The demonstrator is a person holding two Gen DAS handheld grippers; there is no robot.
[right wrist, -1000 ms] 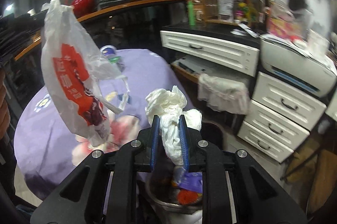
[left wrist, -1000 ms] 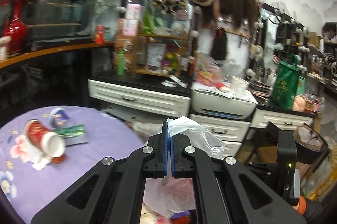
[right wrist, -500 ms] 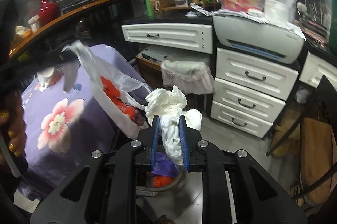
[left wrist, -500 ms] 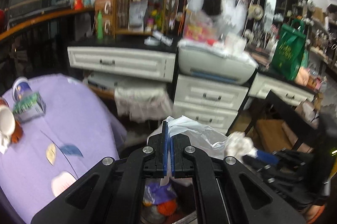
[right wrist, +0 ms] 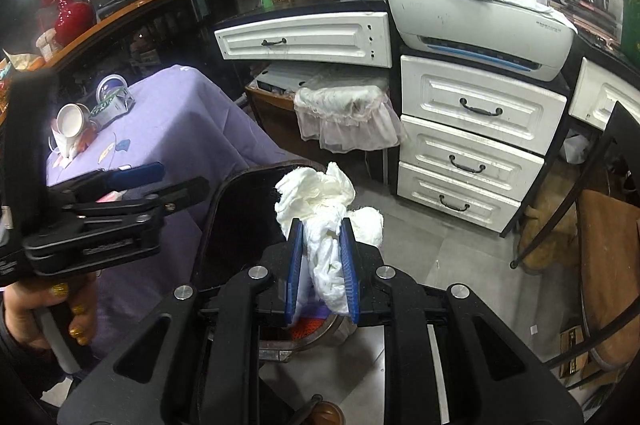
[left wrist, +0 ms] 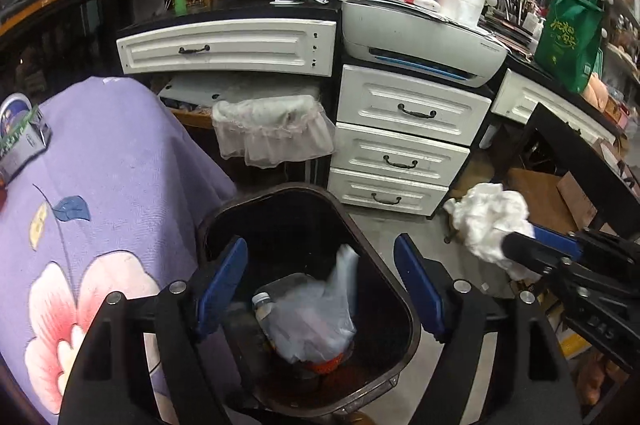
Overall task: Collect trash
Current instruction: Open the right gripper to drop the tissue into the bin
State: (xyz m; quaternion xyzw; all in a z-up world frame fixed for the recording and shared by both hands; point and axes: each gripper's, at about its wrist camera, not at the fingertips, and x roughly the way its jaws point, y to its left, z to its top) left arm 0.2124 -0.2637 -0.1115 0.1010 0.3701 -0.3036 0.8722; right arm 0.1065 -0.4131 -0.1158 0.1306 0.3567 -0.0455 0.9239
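My left gripper [left wrist: 320, 289] is open and empty right over the dark trash bin [left wrist: 384, 265] on the floor. A clear plastic bag [left wrist: 316, 321] lies inside the bin on a bottle [left wrist: 262, 303] and other trash. My right gripper [right wrist: 320, 265] is shut on a crumpled white tissue wad [right wrist: 320, 201] beside the bin's rim [right wrist: 240, 185]; the wad also shows in the left wrist view [left wrist: 488, 221]. A tipped paper cup [right wrist: 72, 121], a small tub [right wrist: 112, 85] and a green-printed packet [right wrist: 114, 105] lie on the purple cloth table [right wrist: 180, 129].
White drawers [left wrist: 400, 145] and a printer [left wrist: 420, 37] stand behind the bin. A lace-covered stool [left wrist: 272, 129] sits under the counter. A dark chair frame [right wrist: 600, 185] and cardboard boxes [left wrist: 560, 193] are at the right. The purple table borders the bin's left side.
My left gripper has swung down over the bin, opened and let go of the plastic bag, which now lies inside. My right gripper has moved to the bin with the tissue wad.
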